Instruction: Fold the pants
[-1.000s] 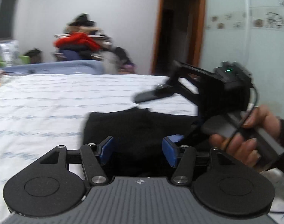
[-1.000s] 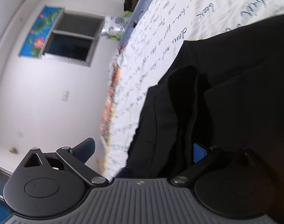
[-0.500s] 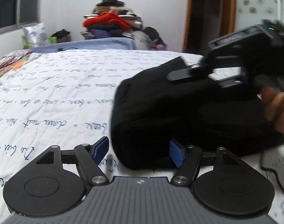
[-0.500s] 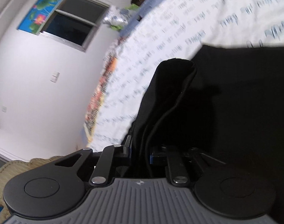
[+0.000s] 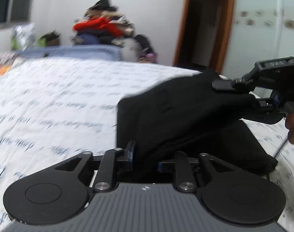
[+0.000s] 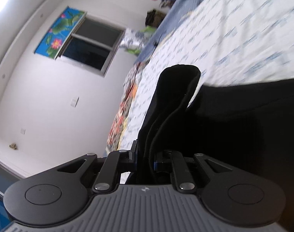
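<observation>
A: What's the biggest thing in front of you?

B: The bed (image 5: 56, 96), under a white sheet printed with blue handwriting, running to the far wall. At its far end sits a pile of clothes (image 5: 104, 29), a red piece on top.

A: And where are your pants?

B: The black pants (image 5: 175, 116) lie on the bed's near right part, one layer lifted off the layer below, which lies flat.

A: Your left tool?

B: Your left tool (image 5: 145, 154) has just been closing, and its blue pads now clench the near edge of the raised fabric.

A: Your right one?

B: Your right tool (image 6: 145, 159) is clamped on a bunched fold of the pants (image 6: 233, 125); from the left it shows at the far right, gripping the lifted layer's far end.
</observation>
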`<state>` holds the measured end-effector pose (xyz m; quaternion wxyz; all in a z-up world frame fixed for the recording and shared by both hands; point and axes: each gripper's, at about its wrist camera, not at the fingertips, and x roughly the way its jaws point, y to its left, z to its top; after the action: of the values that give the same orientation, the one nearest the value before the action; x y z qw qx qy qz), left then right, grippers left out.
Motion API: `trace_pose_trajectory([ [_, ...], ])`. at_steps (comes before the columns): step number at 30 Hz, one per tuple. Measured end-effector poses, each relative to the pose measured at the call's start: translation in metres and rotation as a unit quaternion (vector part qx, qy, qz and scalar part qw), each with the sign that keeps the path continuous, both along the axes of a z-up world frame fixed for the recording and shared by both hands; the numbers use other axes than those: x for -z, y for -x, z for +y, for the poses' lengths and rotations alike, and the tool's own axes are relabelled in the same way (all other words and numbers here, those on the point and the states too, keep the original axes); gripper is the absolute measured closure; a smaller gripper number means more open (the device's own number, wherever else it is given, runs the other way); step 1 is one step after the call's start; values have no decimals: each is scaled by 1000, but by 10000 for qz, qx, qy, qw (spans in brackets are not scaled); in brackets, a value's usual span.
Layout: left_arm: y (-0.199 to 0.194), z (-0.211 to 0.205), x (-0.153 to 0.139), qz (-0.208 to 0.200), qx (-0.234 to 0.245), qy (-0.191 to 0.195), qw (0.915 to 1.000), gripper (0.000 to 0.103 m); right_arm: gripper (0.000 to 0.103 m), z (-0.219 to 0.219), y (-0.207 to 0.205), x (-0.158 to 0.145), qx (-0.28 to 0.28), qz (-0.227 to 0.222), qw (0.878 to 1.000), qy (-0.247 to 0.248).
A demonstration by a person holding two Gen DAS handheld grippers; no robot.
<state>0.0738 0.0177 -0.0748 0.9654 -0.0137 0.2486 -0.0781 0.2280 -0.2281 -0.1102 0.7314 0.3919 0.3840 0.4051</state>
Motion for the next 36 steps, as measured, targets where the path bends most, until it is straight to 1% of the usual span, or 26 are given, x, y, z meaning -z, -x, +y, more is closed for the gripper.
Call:
trace_pose_trajectory([
  [1,0,-9,4,4,106,-53,9999,66,90,-13,3,4,128,47,9999,69],
  [3,-4,-24,19,119,303,-119,9994,62,90,-34,5,21,369,247,9988,228],
  [4,-5,-33,27,145,374,-266,9988,59,90,-42,6,33,476,372,9975,361],
  [5,-6,-40,36,107,382,-487,9980,59,90,-47,6,47,555,546,9959,451],
  [6,-8,-45,43,16,378,-682,9970,56,90,-49,6,64,603,724,9943,501],
  [7,-7,-49,45,-31,394,-811,9959,56,90,-50,6,78,633,854,9929,528],
  [8,-6,-50,44,-62,402,-850,9955,56,92,-49,8,88,660,902,9927,442],
  [11,-4,-40,38,-112,363,-752,9964,50,93,-50,10,92,713,833,9937,211],
  [13,-4,-36,37,-91,294,-862,9958,32,91,-51,9,94,716,834,9938,134],
  [15,-2,-31,38,-61,126,-961,9953,25,89,-54,8,96,677,878,9938,119],
  [17,-3,-22,40,165,-30,-844,9963,25,87,-56,9,96,649,917,9935,161],
  [19,-4,-15,45,388,-139,-563,9976,23,83,-52,7,91,583,880,9939,307],
  [20,-7,-11,48,496,-172,-391,9979,23,78,-49,6,85,556,855,9942,348],
  [21,-11,-7,50,600,-217,-224,9977,24,74,-46,5,82,542,828,9944,364],
  [22,-14,-3,51,654,-265,-64,9975,30,72,-42,4,80,528,807,9946,391],
  [23,-17,0,50,713,-279,92,9970,33,72,-40,5,78,518,759,9948,450],
  [24,-19,2,49,749,-281,221,9965,42,73,-37,5,76,521,712,9945,569],
  [25,-21,3,48,770,-292,281,9962,57,76,-35,6,74,519,678,9941,672],
  [26,-20,2,46,766,-314,283,9962,61,85,-34,8,70,492,623,9939,768],
  [27,-17,0,43,764,-324,296,9961,68,87,-34,8,67,447,524,9944,803],
  [28,-16,-2,40,748,-290,307,9963,78,88,-37,10,61,448,422,9950,792],
  [30,-12,-11,33,596,-224,169,9978,82,89,-48,15,42,514,161,9956,771],
  [32,-8,-20,29,452,-114,61,9989,82,89,-65,20,24,584,-81,9954,760],
  [33,-7,-24,30,431,-70,15,9990,79,89,-73,23,17,596,-195,9945,844],
  [34,-7,-29,34,415,-36,-66,9991,73,89,-80,24,16,606,-230,9931,973],
  [36,-5,-40,47,292,-20,-431,9986,69,89,-90,22,30,635,-1,9910,1181],
])
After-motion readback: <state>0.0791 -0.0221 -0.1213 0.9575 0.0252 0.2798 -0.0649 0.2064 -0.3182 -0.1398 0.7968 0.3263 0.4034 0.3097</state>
